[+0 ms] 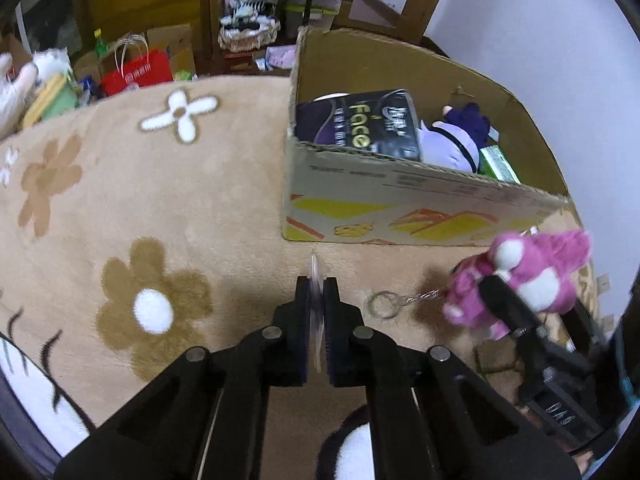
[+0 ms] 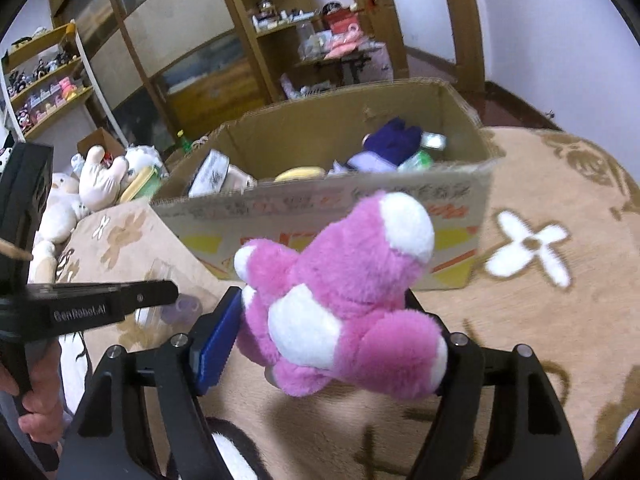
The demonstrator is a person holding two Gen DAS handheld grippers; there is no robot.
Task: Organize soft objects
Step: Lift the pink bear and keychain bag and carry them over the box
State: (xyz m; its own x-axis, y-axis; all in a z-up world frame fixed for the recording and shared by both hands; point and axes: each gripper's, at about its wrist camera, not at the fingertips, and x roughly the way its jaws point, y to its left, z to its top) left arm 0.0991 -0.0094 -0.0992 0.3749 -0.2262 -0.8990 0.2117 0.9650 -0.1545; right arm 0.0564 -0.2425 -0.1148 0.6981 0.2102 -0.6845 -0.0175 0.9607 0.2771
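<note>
Your right gripper (image 2: pixel 324 320) holds one pink-and-white plush bear (image 2: pixel 340 300). Your left gripper (image 1: pixel 317 312) pinches one thin clear plastic piece (image 1: pixel 316 280). One open cardboard box (image 1: pixel 400 200) stands at twelve o'clock.

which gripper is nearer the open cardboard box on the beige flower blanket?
Right, though it's close. The right gripper, clamped on the pink-and-white plush toy, sits just before the cardboard box's front wall. The left gripper, shut on a thin clear plastic piece, hangs slightly further back.

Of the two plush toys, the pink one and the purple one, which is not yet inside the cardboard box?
The pink plush toy: the right gripper holds it above the blanket, while the purple plush toy lies inside the cardboard box.
</note>
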